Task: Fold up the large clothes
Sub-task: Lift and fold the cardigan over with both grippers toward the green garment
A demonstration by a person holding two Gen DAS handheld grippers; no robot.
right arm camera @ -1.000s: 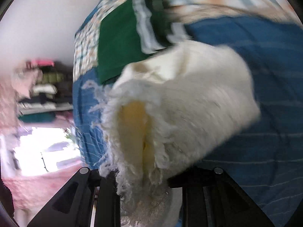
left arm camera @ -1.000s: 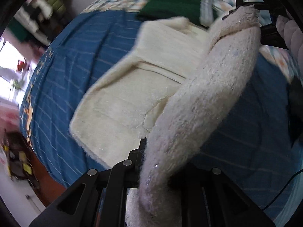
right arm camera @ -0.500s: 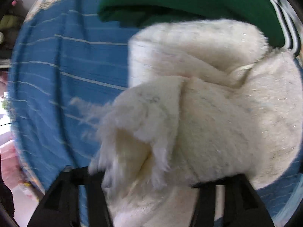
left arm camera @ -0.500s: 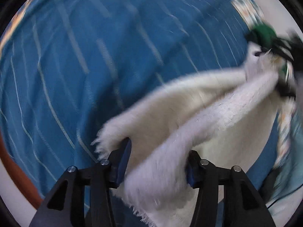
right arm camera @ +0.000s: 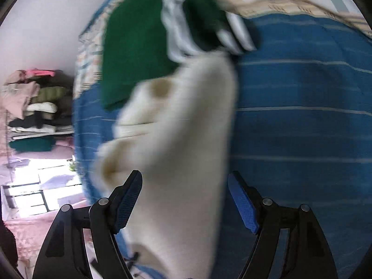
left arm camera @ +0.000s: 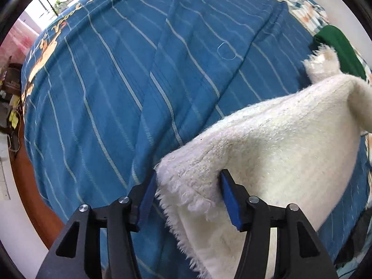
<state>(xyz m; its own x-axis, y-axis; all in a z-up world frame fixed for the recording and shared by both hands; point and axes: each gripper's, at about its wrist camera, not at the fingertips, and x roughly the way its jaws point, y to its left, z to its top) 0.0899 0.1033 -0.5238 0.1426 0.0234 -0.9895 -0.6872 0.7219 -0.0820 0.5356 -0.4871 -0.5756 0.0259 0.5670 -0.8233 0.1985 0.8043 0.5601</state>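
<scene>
Judging by how the cream fleece garment [left arm camera: 267, 153] lies, the fold is mostly made — it sits doubled over in a thick, compact bundle on the blue striped bedspread [left arm camera: 139, 81], toward the right side of the bed. What seems left is to let go cleanly, perhaps square the edges, and set it with the green folded garment [right arm camera: 132, 53] lying at the far end near the patterned pillow area.

At the left claw [left arm camera: 186, 200], the blue pads stand apart with the near fringed corner of the fleece between them; the right pad touches the pile, while a thin gap shows at the left pad, so this reads as a loosened hold, not a clamp. From there the bundle runs away to the far right, where a tufted corner [left arm camera: 323, 62] sticks up just beside the green garment.

At the right claw [right arm camera: 184, 200], the fingers are spread wide and the fleece passes between them, blurred — whether it touches either pad I cannot tell. A stack of folded clothes [right arm camera: 37, 111] stands far left, off the bed.
</scene>
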